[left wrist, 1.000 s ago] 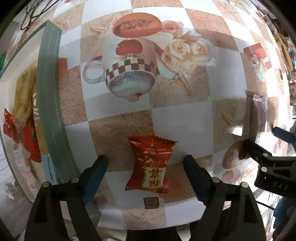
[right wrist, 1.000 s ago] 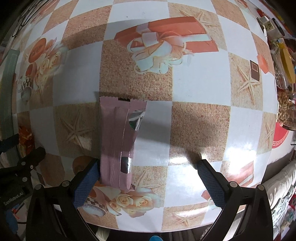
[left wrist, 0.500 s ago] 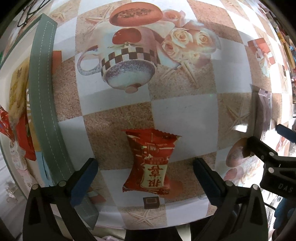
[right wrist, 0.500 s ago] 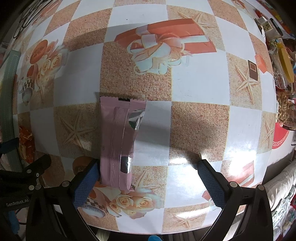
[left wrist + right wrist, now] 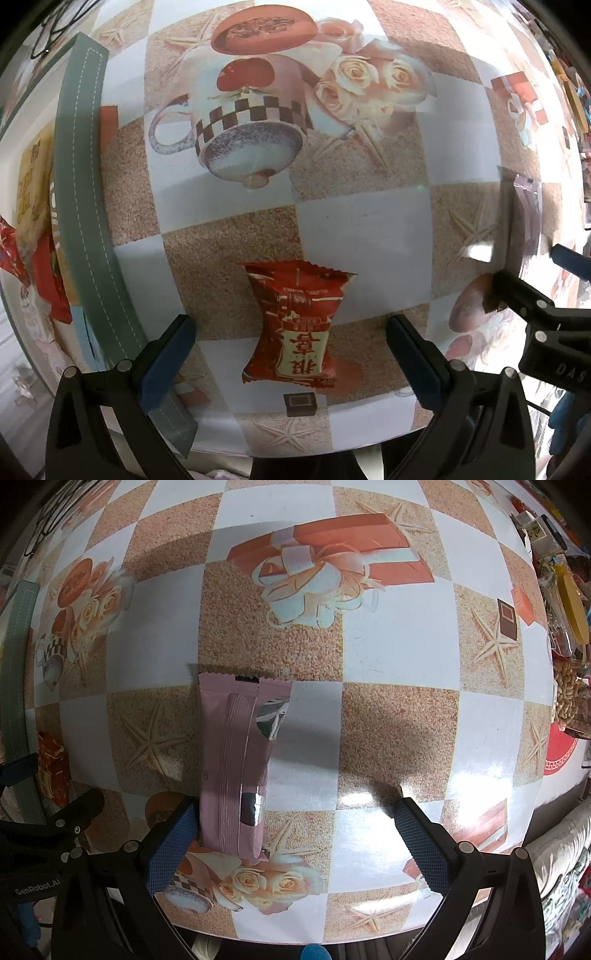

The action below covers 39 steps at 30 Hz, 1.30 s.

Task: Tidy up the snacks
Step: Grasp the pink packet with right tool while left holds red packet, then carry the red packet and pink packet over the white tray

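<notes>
The left gripper [image 5: 290, 358] has its fingers wide apart, with the red packet [image 5: 295, 325] lying on the table [image 5: 362, 229] between them. The right gripper [image 5: 295, 834] is also spread, the pink packet [image 5: 236, 760] lying against its left finger [image 5: 171, 849].
</notes>
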{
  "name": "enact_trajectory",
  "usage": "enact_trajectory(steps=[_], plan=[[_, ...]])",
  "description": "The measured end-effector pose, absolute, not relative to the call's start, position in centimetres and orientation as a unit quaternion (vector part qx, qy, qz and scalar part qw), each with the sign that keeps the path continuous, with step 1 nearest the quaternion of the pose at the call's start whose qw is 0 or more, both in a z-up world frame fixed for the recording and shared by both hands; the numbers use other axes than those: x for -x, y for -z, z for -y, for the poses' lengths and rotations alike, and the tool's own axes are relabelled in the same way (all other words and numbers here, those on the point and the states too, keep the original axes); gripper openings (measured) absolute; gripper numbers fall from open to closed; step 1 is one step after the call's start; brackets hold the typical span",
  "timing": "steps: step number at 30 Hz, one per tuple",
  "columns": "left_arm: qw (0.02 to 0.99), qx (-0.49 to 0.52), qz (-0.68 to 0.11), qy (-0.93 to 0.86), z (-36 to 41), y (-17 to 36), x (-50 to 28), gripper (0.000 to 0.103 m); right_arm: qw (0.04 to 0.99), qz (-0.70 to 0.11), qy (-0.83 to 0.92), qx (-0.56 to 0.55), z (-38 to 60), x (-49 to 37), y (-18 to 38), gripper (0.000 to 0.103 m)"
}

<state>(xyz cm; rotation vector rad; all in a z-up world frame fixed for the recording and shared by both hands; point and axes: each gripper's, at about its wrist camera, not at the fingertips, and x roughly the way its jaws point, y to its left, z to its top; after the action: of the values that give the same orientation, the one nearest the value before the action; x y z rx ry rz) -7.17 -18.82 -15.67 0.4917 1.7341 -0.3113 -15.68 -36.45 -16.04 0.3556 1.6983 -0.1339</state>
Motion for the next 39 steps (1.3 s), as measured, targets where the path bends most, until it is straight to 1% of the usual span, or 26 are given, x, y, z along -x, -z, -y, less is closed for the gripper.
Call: enact_trajectory(steps=[9, 13, 16, 18, 19, 21, 22, 23, 24, 25, 26, 27, 29, 33, 39], plan=[[0.613, -0.223, -0.744, 0.143, 18.9, 14.5, 7.5, 0.103, 0.641, -0.749, 0.058, -0.156, 36.5, 15.2, 16.1, 0.103], [0.618, -0.226, -0.738, 0.149, 19.0, 14.3, 7.7, 0.097, 0.636, -0.753, 0.059, -0.160, 36.6, 15.1, 16.2, 0.103], [0.623, -0.233, -0.730, 0.157, 19.5, 13.5, 8.1, 0.088, 0.625, -0.752, 0.082, -0.194, 37.5, 14.6, 16.3, 0.103], [0.627, -0.240, -0.722, 0.166, 19.8, 13.0, 8.4, 0.074, 0.623, -0.748, 0.094, -0.211, 38.0, 14.3, 16.2, 0.103], [0.628, -0.242, -0.720, 0.168, 19.8, 12.8, 8.5, 0.069, 0.624, -0.747, 0.092, -0.210, 37.9, 14.1, 16.2, 0.103], [0.629, -0.246, -0.718, 0.171, 19.8, 12.4, 8.7, 0.047, 0.633, -0.747, 0.081, -0.188, 37.3, 13.8, 15.7, 0.092], [0.629, -0.246, -0.718, 0.171, 19.7, 12.3, 8.8, 0.041, 0.639, -0.745, 0.075, -0.178, 37.0, 13.7, 15.5, 0.088], [0.628, -0.243, -0.719, 0.173, 19.6, 12.2, 8.8, 0.031, 0.643, -0.744, 0.070, -0.169, 36.8, 13.6, 15.2, 0.079], [0.625, -0.235, -0.723, 0.177, 19.3, 12.1, 8.8, 0.028, 0.645, -0.743, 0.066, -0.164, 36.5, 13.6, 14.8, 0.066], [0.622, -0.224, -0.728, 0.180, 19.1, 12.1, 8.7, 0.028, 0.646, -0.743, 0.065, -0.164, 36.3, 13.6, 14.6, 0.059], [0.622, -0.215, -0.730, 0.183, 18.8, 11.9, 8.7, 0.027, 0.647, -0.742, 0.064, -0.165, 36.1, 13.6, 14.3, 0.039], [0.625, -0.207, -0.729, 0.186, 18.5, 11.8, 8.6, 0.027, 0.650, -0.739, 0.061, -0.166, 36.0, 13.4, 13.9, 0.025], [0.632, -0.194, -0.725, 0.194, 17.9, 11.0, 8.6, 0.027, 0.653, -0.736, 0.056, -0.170, 35.8, 13.3, 13.7, 0.025], [0.645, -0.172, -0.714, 0.213, 16.7, 9.1, 8.4, 0.027, 0.657, -0.722, 0.041, -0.211, 36.3, 14.2, 13.3, 0.025], [0.658, -0.162, -0.703, 0.216, 14.7, 7.3, 7.6, 0.027, 0.664, -0.706, 0.027, -0.246, 36.7, 15.5, 11.8, 0.025]])
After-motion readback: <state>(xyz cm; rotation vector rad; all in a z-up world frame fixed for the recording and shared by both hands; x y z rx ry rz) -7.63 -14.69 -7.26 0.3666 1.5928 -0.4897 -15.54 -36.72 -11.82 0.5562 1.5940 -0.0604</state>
